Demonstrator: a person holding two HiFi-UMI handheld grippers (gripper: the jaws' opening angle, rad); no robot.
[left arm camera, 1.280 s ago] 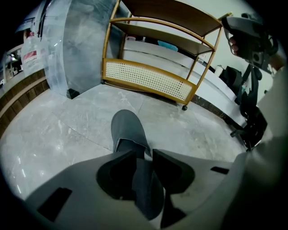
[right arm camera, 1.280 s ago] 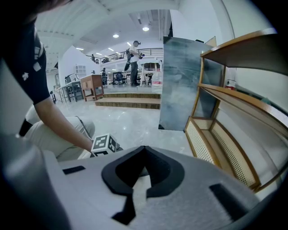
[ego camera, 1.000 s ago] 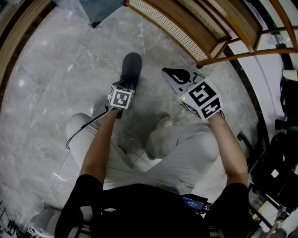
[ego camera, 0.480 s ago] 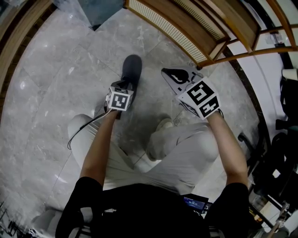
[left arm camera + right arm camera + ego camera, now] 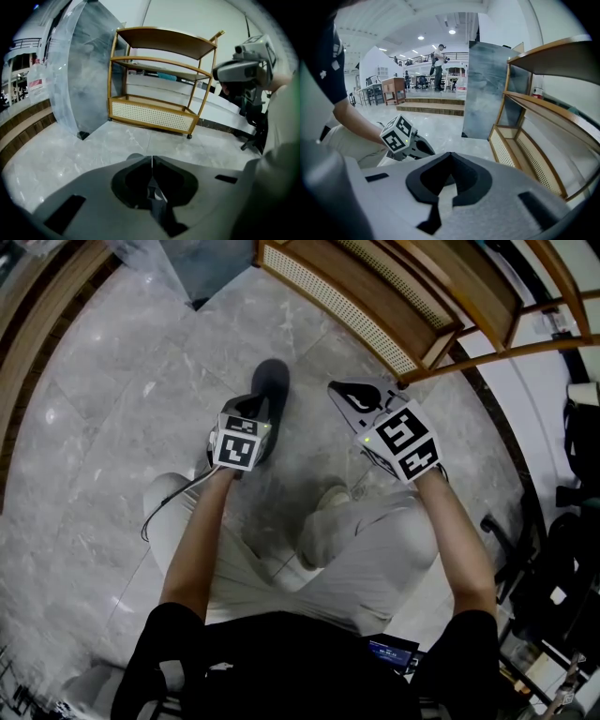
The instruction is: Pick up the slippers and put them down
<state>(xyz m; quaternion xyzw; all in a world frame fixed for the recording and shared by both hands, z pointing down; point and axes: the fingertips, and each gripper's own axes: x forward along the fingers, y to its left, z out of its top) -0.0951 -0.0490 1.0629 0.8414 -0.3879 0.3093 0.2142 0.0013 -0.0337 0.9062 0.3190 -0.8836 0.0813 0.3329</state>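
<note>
One dark grey slipper (image 5: 269, 385) is on the grey marble floor (image 5: 112, 427) ahead of my knees. My left gripper (image 5: 254, 414) is at its near end, and its jaws have just been closing. In the left gripper view the left gripper (image 5: 152, 164) has its tips together, with a grey strip of slipper pinched behind them. The slipper's toe (image 5: 134, 156) pokes out past the jaws. My right gripper (image 5: 359, 395) hovers to the right near the shelf rack. In its own view the right gripper (image 5: 451, 155) has its tips together, and I see nothing held.
A wooden shelf rack (image 5: 375, 306) with a cane panel stands ahead on the right, also in the left gripper view (image 5: 154, 112). A frosted panel (image 5: 79, 70) leans at its left. Office chairs (image 5: 562, 540) crowd the right edge. The person's legs in light trousers (image 5: 366, 549) sit below the grippers.
The left gripper has risen and its marker cube now overlaps the slipper's near end, which has come up with it. The right gripper has stayed in place.
</note>
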